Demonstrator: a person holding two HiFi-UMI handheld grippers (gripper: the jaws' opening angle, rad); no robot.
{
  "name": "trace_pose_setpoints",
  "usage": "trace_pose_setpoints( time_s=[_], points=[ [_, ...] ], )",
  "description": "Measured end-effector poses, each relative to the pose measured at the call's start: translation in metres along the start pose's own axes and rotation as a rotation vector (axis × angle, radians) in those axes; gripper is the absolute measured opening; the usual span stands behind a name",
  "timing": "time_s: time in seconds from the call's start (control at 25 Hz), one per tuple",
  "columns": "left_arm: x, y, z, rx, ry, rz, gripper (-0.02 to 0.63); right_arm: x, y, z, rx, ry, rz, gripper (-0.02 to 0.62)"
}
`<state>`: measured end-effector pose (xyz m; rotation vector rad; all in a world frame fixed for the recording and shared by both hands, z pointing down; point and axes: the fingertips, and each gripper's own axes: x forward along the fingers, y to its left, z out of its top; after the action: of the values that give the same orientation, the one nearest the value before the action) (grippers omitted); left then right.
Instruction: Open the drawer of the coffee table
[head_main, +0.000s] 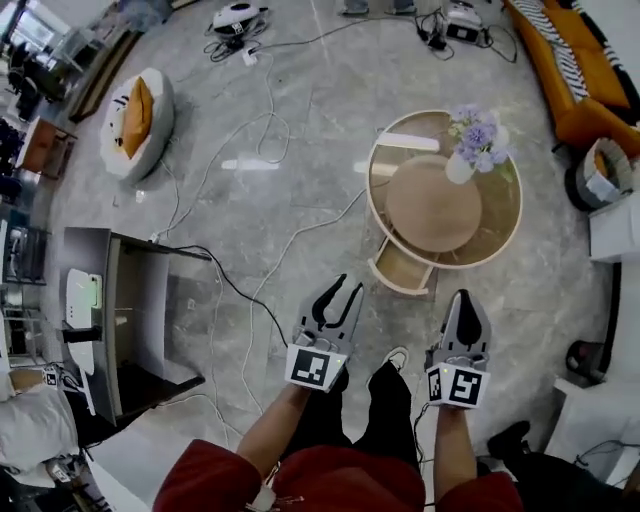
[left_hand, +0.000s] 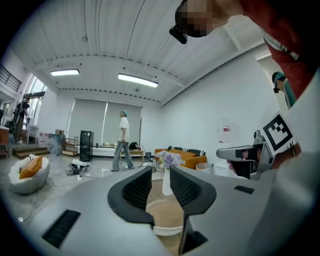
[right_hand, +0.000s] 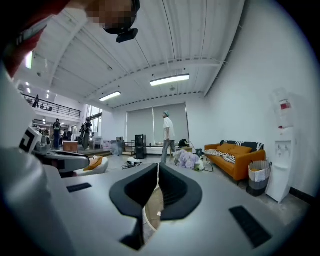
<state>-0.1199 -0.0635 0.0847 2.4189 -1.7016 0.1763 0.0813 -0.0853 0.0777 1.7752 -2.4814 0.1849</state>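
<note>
**Two hand-held grippers held up in front of a round bench with its drawer standing out**

The head view is showing two hand-held grippers, one round bench, one drawer, one vase, one orange sofa and one white floor seat.

The left hand-held gripper (head_main: 350, 285) is holding its jaws partly apart. Nothing is sitting between them: its own view is looking through the gap at the distant vase. The right hand-held gripper (head_main: 463, 296) is keeping its jaws together at the tips and is gripping nothing.

The round bench (head_main: 430, 210) is standing on the grey floor in the upper right of the head view. It is carrying the vase of purple flowers (head_main: 470, 145) near its far edge. The drawer (head_main: 403, 270) is sticking out from under the bench's near rim, on the side facing the person. Its pale inside is showing.

In the head view the drawer is lying just above and to the right of the left hand-held gripper's tips. It is lying above and to the left of the right one's tips. Neither hand-held gripper is touching it.

The drawer is pointing out toward the lower left of the head view, roughly at the left hand-held gripper. Its curved front is running crosswise to that line.

The orange sofa (head_main: 570, 70) is filling the top right corner. The white floor seat (head_main: 135, 120) with its orange cushion is lying far left. In the left gripper view, one person (left_hand: 122, 142) is standing at the far end of the room.
</note>
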Motion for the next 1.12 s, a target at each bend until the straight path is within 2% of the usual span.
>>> trace_pose_setpoints(
  time_s=[0.12, 0.28, 0.4, 0.56, 0.68, 0.8, 0.92, 1.12],
  points=[
    [0.001, -0.004, 0.075, 0.033, -0.086, 0.001, 0.123, 0.000, -0.002, 0.070, -0.015, -0.087, -0.002, 0.023],
    [-0.045, -0.022, 0.124, 0.060, -0.087, -0.015, 0.110, -0.045, 0.012, 0.115, -0.007, -0.105, -0.013, 0.023],
    [-0.054, -0.019, 0.154, 0.107, -0.131, 0.004, 0.077, -0.058, 0.015, 0.149, -0.025, -0.150, -0.036, 0.025],
    [-0.059, -0.011, 0.176, 0.122, -0.165, 0.033, 0.034, -0.065, 0.016, 0.182, -0.051, -0.208, -0.066, 0.024],
    [-0.065, -0.008, 0.195, 0.141, -0.196, 0.006, 0.017, -0.066, 0.021, 0.201, -0.053, -0.245, -0.082, 0.025],
    [-0.073, -0.004, 0.199, 0.143, -0.205, -0.013, 0.014, -0.072, 0.026, 0.206, -0.060, -0.240, -0.089, 0.023],
    [-0.078, 0.008, 0.206, 0.124, -0.210, 0.000, 0.014, -0.072, 0.034, 0.213, -0.077, -0.246, -0.082, 0.023],
    [-0.081, 0.015, 0.206, 0.153, -0.184, 0.004, 0.014, -0.073, 0.038, 0.218, -0.082, -0.247, -0.074, 0.024]
  ],
)
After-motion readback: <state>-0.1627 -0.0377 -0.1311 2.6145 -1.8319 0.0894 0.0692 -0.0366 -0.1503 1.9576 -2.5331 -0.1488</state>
